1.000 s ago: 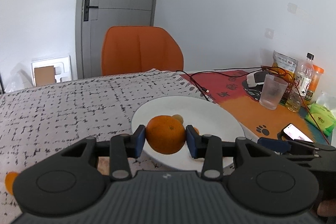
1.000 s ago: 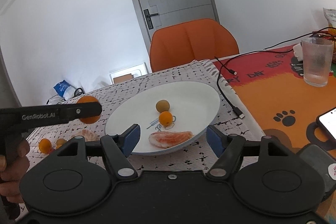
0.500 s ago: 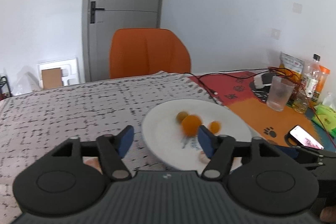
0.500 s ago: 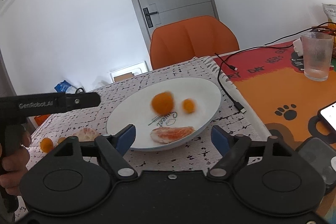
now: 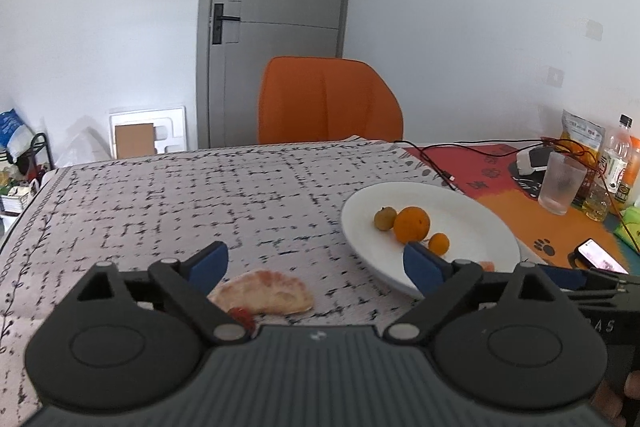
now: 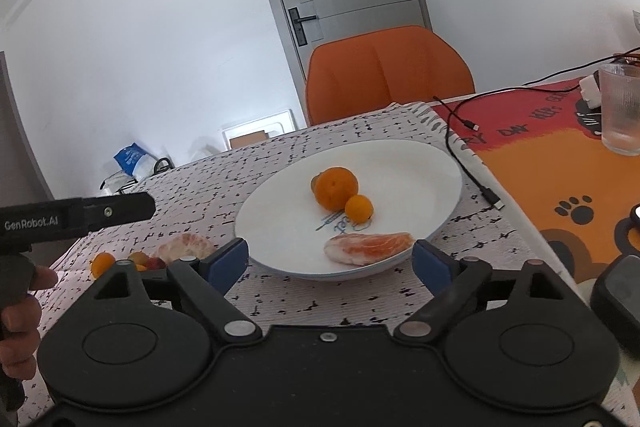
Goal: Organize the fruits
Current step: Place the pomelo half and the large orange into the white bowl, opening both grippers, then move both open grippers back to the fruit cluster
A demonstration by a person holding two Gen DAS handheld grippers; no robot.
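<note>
A white plate (image 5: 480,223) on the patterned cloth holds a large orange (image 5: 412,224), a small orange (image 5: 439,243) and a small brown fruit (image 5: 385,218). My left gripper (image 5: 314,263) hangs left of the plate, its jaws opening with nothing gripped. Below it a peeled citrus segment (image 5: 264,293) lies on the cloth. My right gripper (image 6: 330,263) faces the plate's (image 6: 280,227) near rim, jaws opening and empty. A peeled segment (image 6: 368,247) lies in the plate beside the large orange (image 6: 335,188). The left gripper (image 6: 142,207) also shows from the side there.
Several small fruits (image 6: 103,263) and another peeled piece (image 6: 186,245) lie on the cloth at the left. An orange chair (image 5: 328,103) stands behind the table. A cable (image 6: 468,163), a glass (image 5: 560,183), bottles (image 5: 616,163) and a phone (image 5: 602,261) sit on the orange mat to the right.
The left gripper let go of the large orange, which now rests in the plate, then drew back left with its jaws widening. The right gripper's jaws widened; it stayed in place.
</note>
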